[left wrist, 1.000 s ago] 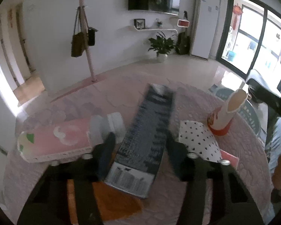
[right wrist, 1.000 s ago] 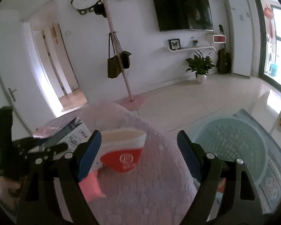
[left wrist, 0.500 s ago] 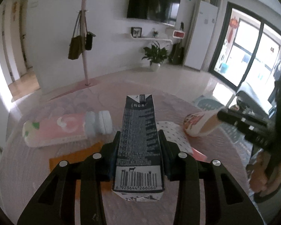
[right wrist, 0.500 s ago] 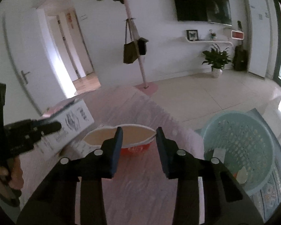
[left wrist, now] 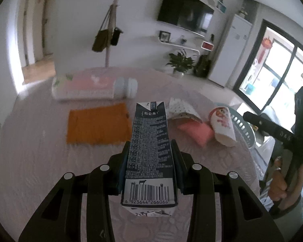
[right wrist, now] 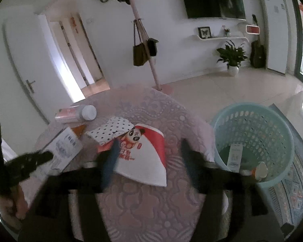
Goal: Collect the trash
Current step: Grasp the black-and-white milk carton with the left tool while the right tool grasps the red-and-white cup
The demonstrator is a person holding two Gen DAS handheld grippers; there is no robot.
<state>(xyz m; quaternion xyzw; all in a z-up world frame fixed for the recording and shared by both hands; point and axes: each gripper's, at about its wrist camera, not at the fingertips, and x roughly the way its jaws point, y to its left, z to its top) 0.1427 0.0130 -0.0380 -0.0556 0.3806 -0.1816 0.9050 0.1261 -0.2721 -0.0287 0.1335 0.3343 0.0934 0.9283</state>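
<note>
- The dark milk carton, a tall box covered in small white print with a barcode panel at its near end, is pinched between the two fingers of the left gripper and held above the round pink patterned table; from the right wrist view its white side shows at the table's left edge.
- The flattened red-and-white paper cup with a panda print lies on its side on the table, between the spread fingers of the right gripper; the blur hides whether a finger touches it.
- Beyond the carton lie an orange cloth, a pink bottle with a white cap, a white polka-dot paper wrapper and a small pink packet just beside the cup.
- The pale blue plastic basket stands on the floor right of the table, with some litter inside.
- Half a second ago the right gripper was pressed on the cup's rim, lifting it; now its jaws stand wide and the cup is down. The left gripper keeps its grip, with the carton raised higher over the table.
</note>
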